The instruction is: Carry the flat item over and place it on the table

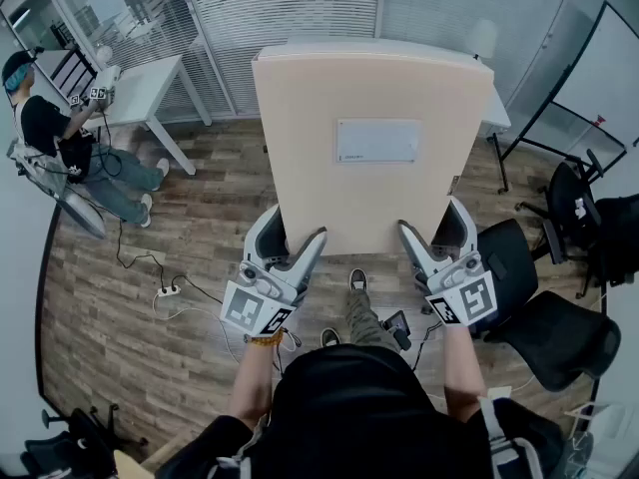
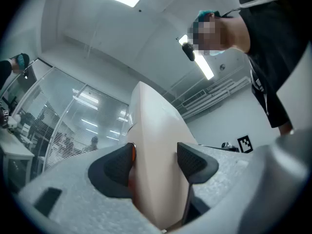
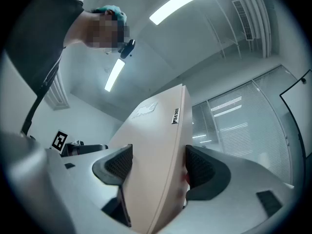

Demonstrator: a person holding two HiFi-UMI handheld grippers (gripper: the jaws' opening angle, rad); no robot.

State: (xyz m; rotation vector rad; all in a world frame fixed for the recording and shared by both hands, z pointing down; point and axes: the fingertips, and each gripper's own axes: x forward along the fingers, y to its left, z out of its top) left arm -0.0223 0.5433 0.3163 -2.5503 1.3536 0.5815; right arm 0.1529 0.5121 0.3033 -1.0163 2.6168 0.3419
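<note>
The beige board [image 1: 369,98] filled the middle of the head view, its broad face turned up toward the camera and a white label [image 1: 377,140] stuck near its centre. It hung in the air above the wood floor [image 1: 130,317], carried by its near edge and touching no desk.

The left hand-held gripper [image 1: 298,225] was clamped on the lower left corner of that edge, and the right hand-held gripper [image 1: 429,216] on the lower right corner. In the left gripper view the board rose edge-on between the two dark pads [image 2: 119,162], both pressed against it. In the right gripper view the pads [image 3: 197,167] likewise squeezed the board from either side, and it leaned away toward the ceiling lights.

Below the board's near edge the carrier's shoe [image 1: 356,279] showed on the floor. At the upper left of the head view a seated person [image 1: 60,138] worked at a white desk [image 1: 150,83]. A power strip [image 1: 168,290] lay on the floor at the left, and black chairs [image 1: 539,307] stood at the right.
</note>
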